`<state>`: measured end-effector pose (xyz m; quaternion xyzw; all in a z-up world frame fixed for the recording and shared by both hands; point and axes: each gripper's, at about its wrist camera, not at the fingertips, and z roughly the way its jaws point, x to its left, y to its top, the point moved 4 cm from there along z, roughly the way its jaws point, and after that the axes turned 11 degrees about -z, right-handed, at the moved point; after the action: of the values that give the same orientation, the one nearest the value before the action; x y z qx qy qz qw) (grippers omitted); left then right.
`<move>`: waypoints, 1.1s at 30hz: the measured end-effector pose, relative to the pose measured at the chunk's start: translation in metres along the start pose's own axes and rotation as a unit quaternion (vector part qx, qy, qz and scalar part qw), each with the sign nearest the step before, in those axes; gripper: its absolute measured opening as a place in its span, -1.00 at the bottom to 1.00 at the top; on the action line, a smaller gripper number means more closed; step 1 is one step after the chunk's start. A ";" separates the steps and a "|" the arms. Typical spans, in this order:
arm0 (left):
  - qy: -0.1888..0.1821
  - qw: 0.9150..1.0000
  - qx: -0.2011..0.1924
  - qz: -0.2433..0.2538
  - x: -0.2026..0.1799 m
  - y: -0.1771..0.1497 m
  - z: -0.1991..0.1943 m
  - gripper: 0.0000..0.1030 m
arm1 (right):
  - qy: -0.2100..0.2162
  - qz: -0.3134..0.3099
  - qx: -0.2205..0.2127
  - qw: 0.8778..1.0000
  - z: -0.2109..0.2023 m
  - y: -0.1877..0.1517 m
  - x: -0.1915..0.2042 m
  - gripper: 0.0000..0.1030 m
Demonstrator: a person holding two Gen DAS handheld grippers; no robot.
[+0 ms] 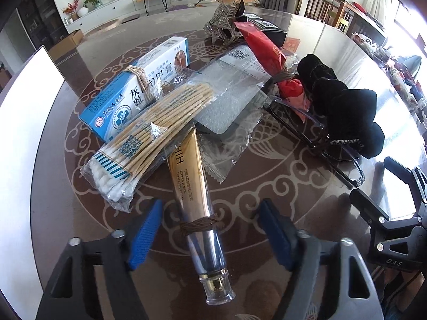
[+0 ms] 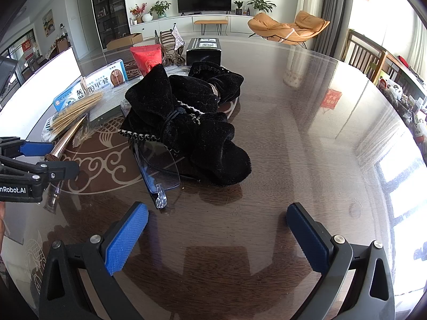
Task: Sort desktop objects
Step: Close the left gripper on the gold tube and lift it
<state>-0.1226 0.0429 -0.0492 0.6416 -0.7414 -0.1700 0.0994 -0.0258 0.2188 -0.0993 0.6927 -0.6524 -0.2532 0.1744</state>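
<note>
A gold cream tube (image 1: 192, 176) with a clear cap and a brown band lies pointing toward my left gripper (image 1: 210, 234). The blue pads stand on either side of the tube's lower end with gaps, so the gripper is open. Across the tube's top lies a pack of cotton swabs (image 1: 138, 144), beside a blue-and-white box (image 1: 138, 85). My right gripper (image 2: 216, 240) is open over bare tabletop, just short of clear glasses (image 2: 157, 170) and a black velvet bundle (image 2: 192, 122).
A bubble-wrap packet (image 1: 229, 93), a red packet (image 1: 267, 50) and a sparkly bow (image 1: 224, 24) lie farther back on the glass-topped round table (image 2: 307, 138). A black box (image 2: 204, 49) stands at the far side. A white panel (image 1: 26, 112) borders the left.
</note>
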 end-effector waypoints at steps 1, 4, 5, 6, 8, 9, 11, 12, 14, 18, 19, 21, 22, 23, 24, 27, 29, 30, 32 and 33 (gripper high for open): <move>0.001 1.000 -0.001 -0.001 0.002 -0.002 -0.003 -0.18 | 0.000 0.000 0.000 1.000 0.000 0.000 0.000 1.00; -0.005 1.000 0.001 -0.011 0.008 -0.011 -0.010 -0.41 | 0.000 0.000 0.000 1.000 0.000 0.000 0.000 1.00; -0.010 1.000 0.001 -0.015 0.010 -0.017 -0.013 -0.41 | 0.000 0.000 0.000 1.000 0.000 0.000 0.000 1.00; -0.013 1.000 -0.001 -0.019 0.014 -0.024 -0.016 -0.41 | 0.000 0.000 0.000 1.000 0.000 0.000 0.000 1.00; -0.018 0.999 -0.006 -0.029 0.023 -0.044 -0.023 -0.41 | 0.000 0.000 0.000 1.000 0.000 0.000 0.000 1.00; -0.022 0.999 -0.008 -0.035 0.029 -0.050 -0.028 -0.41 | 0.000 0.000 0.000 1.000 0.000 0.000 0.000 1.00; -0.030 0.998 -0.010 -0.047 0.042 -0.064 -0.034 -0.41 | 0.000 0.000 0.000 1.000 0.000 0.000 0.000 1.00; -0.030 0.998 -0.011 -0.053 0.050 -0.069 -0.036 -0.41 | 0.000 0.000 0.000 1.000 0.000 0.000 0.000 1.00; -0.023 0.997 -0.016 -0.066 0.065 -0.079 -0.041 -0.41 | 0.000 0.000 0.000 1.000 0.000 0.000 0.000 1.00; -0.010 0.995 -0.030 -0.095 0.091 -0.078 -0.044 -0.42 | 0.000 0.000 0.000 1.000 0.000 0.000 0.000 1.00; -0.010 0.994 -0.032 -0.102 0.098 -0.076 -0.041 -0.42 | 0.000 0.000 0.000 1.000 0.000 0.000 0.000 1.00; -0.001 0.993 -0.041 -0.107 0.106 -0.071 -0.037 -0.42 | 0.002 0.001 -0.001 1.000 0.000 0.000 -0.001 1.00; 0.006 0.993 -0.045 -0.105 0.107 -0.072 -0.037 -0.42 | 0.004 0.003 -0.002 1.000 -0.001 -0.001 -0.001 1.00; 0.013 0.994 -0.048 -0.101 0.105 -0.072 -0.038 -0.42 | 0.013 0.004 -0.006 1.000 -0.003 -0.002 -0.002 1.00; 0.019 0.994 -0.050 -0.098 0.107 -0.074 -0.039 -0.42 | 0.029 0.003 -0.012 1.000 -0.006 -0.004 -0.001 1.00; 0.009 0.993 -0.055 -0.105 0.111 -0.076 -0.039 -0.42 | 0.083 0.013 -0.014 0.996 -0.020 -0.013 0.010 1.00; 0.006 0.992 -0.064 -0.113 0.115 -0.078 -0.041 -0.42 | 0.143 0.012 -0.028 0.989 -0.035 -0.016 0.029 1.00; 0.012 0.991 -0.068 -0.114 0.118 -0.078 -0.040 -0.42 | 0.165 0.003 -0.031 0.986 -0.041 -0.013 0.042 1.00; 0.020 0.990 -0.072 -0.119 0.124 -0.077 -0.039 -0.42 | 0.204 -0.020 -0.025 0.978 -0.043 -0.001 0.074 1.00; 0.017 0.990 -0.071 -0.122 0.127 -0.077 -0.039 -0.42 | 0.226 -0.026 -0.020 0.974 -0.041 0.008 0.090 1.00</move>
<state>-0.0577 -0.0959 -0.0511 0.7218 -0.6415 -0.2216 0.1357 -0.0068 0.1248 -0.0732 0.7451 -0.5730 -0.1075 0.3240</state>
